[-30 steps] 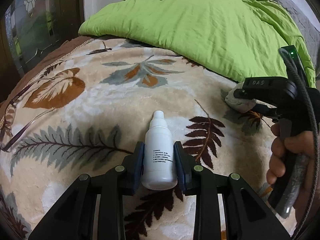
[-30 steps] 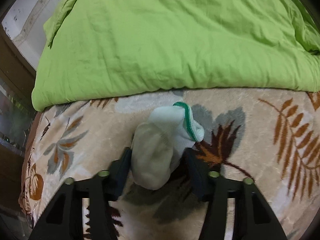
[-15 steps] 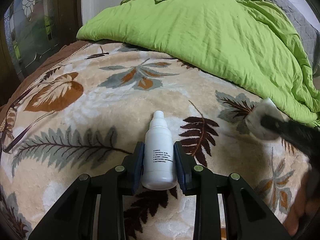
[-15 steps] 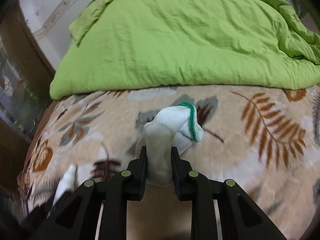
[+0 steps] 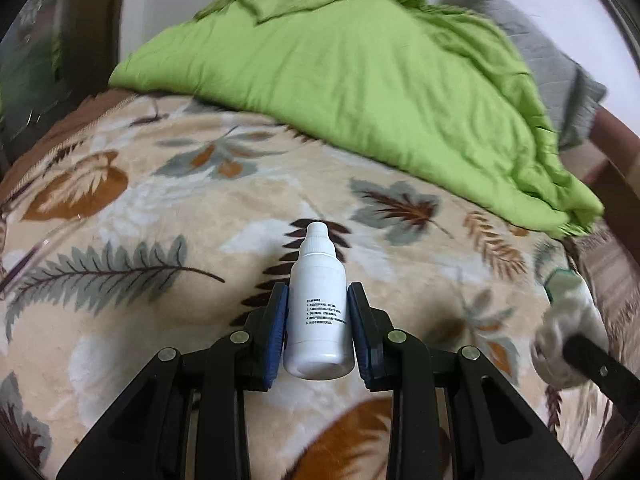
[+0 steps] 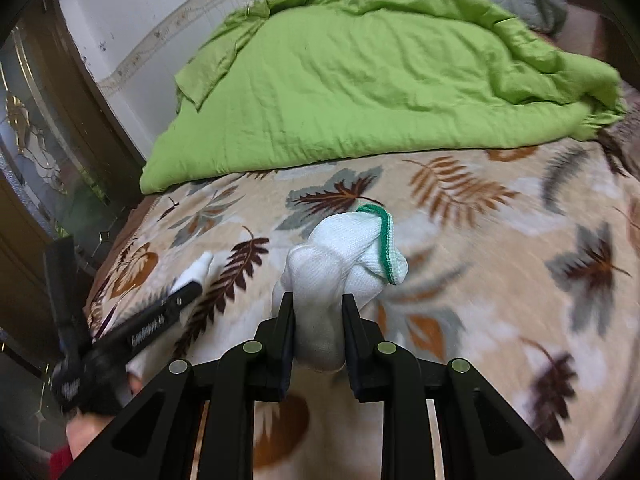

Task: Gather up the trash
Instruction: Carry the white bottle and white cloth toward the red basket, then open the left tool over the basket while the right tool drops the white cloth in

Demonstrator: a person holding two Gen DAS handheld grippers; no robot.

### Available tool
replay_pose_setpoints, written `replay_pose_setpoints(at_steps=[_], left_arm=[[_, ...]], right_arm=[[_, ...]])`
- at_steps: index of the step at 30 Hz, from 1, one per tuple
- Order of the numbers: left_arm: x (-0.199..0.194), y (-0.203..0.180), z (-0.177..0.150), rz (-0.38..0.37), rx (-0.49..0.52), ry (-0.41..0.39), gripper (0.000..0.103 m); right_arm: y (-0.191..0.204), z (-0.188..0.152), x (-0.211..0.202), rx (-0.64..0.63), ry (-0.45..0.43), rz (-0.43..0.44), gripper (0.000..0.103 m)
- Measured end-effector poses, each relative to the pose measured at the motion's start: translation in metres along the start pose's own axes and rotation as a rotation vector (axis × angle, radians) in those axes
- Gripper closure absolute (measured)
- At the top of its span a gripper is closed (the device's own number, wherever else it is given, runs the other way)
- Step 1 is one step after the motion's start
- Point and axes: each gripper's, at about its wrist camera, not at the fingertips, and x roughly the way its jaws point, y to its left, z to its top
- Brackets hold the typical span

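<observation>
Both claws loaded, lifting off the bed

Nearest, our left claw (image 5: 318, 322) pinches a small white bottle (image 5: 319, 308) between its blue pads, cap pointing away, as it did a second ago. Our right claw (image 6: 318, 330), which a second ago stood wider around the sock (image 6: 340, 276), has now narrowed onto it; the white sock with its green-edged cuff hangs bunched in the grip, clear of the leaf-print blanket (image 6: 500, 280). Both pieces have come up off the bed, and the right one has swung across towards the left. We judge pickup finished for these two; carrying to a bin comes next, though none is in view. Beyond, the green duvet (image 6: 360, 92) lies heaped against the wall.
</observation>
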Motion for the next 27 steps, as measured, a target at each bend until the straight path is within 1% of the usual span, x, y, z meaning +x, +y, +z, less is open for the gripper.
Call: replay_pose_setpoints(at_steps=[3, 9, 10, 15, 18, 21, 24, 27], left_arm=[[-0.017, -0.007, -0.008, -0.049, 0.005, 0.007, 0.074], [-0.059, -0.031, -0.036, -0.121, 0.09, 0.017, 0.074], [-0.067, -0.037, -0.042, -0.142, 0.104, 0.021, 0.074], [-0.101, -0.063, -0.06, -0.197, 0.174, 0.015, 0.074], [-0.12, -0.084, -0.07, -0.241, 0.223, 0.013, 0.074], [-0.136, -0.111, -0.083, -0.304, 0.278, 0.025, 0.074], [-0.15, -0.147, -0.099, -0.377, 0.35, 0.046, 0.074], [-0.162, -0.185, -0.122, -0.461, 0.433, 0.081, 0.074]], right_arm=[[-0.008, -0.022, -0.035, 0.021, -0.013, -0.011, 0.08], [-0.02, -0.058, -0.097, 0.027, -0.055, -0.04, 0.08], [-0.021, -0.065, -0.107, 0.027, -0.064, -0.044, 0.08], [-0.03, -0.096, -0.139, 0.046, -0.081, -0.052, 0.08], [-0.04, -0.113, -0.158, 0.064, -0.088, -0.068, 0.08], [-0.057, -0.126, -0.183, 0.096, -0.11, -0.094, 0.08], [-0.08, -0.142, -0.214, 0.15, -0.131, -0.134, 0.08], [-0.106, -0.161, -0.247, 0.198, -0.15, -0.206, 0.08]])
